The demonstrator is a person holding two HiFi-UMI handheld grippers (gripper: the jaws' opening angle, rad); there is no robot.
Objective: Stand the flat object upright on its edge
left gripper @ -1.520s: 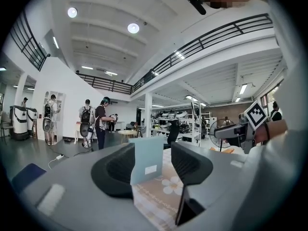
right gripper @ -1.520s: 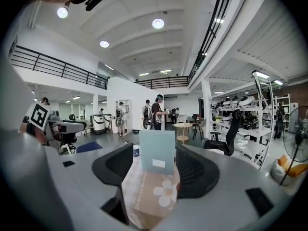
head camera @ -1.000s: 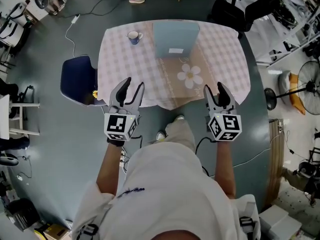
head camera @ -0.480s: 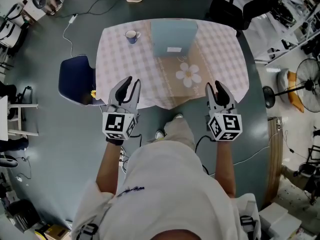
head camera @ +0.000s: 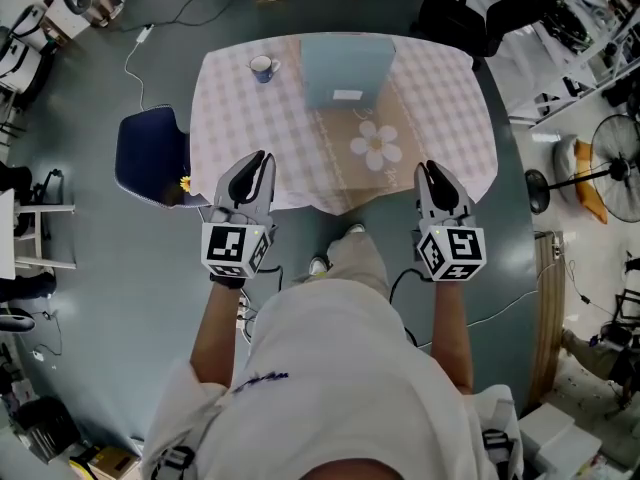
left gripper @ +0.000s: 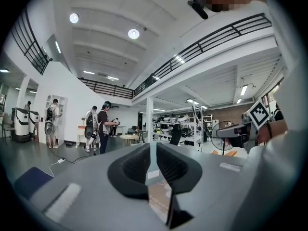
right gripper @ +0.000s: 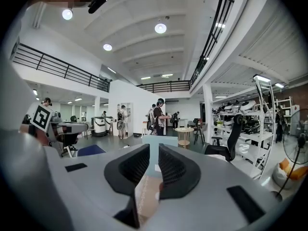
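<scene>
The flat object is a light blue rectangular panel with a small white label. It is at the far middle of the checked tablecloth; I cannot tell whether it lies flat or leans. The right gripper view shows this flat object through the slit between the jaws. My left gripper hovers at the table's near left edge. Its jaws are closing, almost together, with nothing between them. My right gripper is at the near right edge, also closing on nothing. Both are far from the panel.
A blue-and-white mug stands at the table's far left. A tan mat with a white flower lies in front of the panel. A dark blue chair stands left of the table and a fan at the right.
Both grippers' jaws have closed from a wide spread to nearly together. The hands stay at the table's front edge, and nothing on the table has moved.
</scene>
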